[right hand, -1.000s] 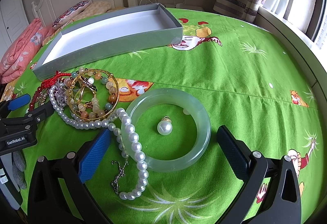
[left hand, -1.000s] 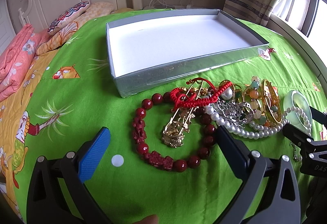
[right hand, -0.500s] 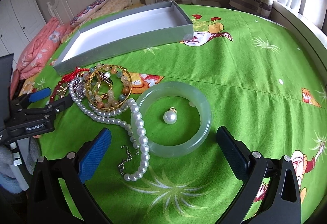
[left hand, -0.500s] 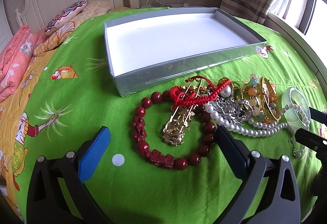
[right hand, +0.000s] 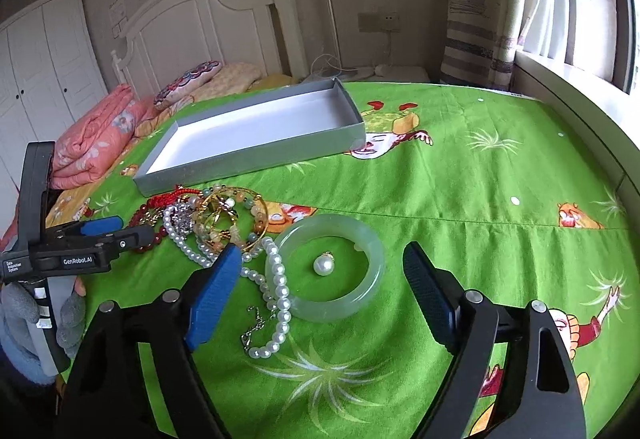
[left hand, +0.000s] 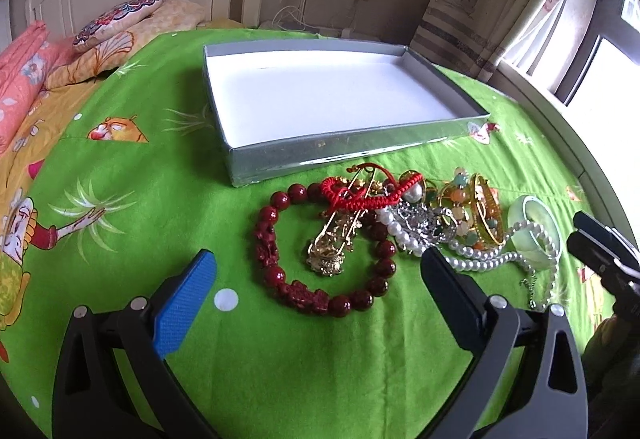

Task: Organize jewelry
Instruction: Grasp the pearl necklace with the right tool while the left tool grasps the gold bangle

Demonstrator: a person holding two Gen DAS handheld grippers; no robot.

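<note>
A pile of jewelry lies on the green bedsheet in front of an empty grey box (left hand: 352,153) with a white inside. A dark red bead bracelet (left hand: 276,273) rings a gold pendant (left hand: 332,247). Beside them are a red cord (left hand: 360,195), a pearl necklace (right hand: 280,279), a gold bangle (right hand: 234,215) and a pale green jade bangle (right hand: 332,309) with a loose pearl (right hand: 323,265) inside it. My left gripper (left hand: 316,275) is open above the red bracelet. My right gripper (right hand: 322,277) is open above the jade bangle.
Folded pink blanket (right hand: 96,135) and patterned pillows (left hand: 116,19) lie at the bed's left end by the white headboard. A curtain and window ledge (right hand: 560,79) run along the right. The box also shows in the right wrist view (right hand: 256,159).
Both grippers have tilted up and pulled back a little, so more of the room shows. The jewelry and box have not moved. Both grippers stay open.
</note>
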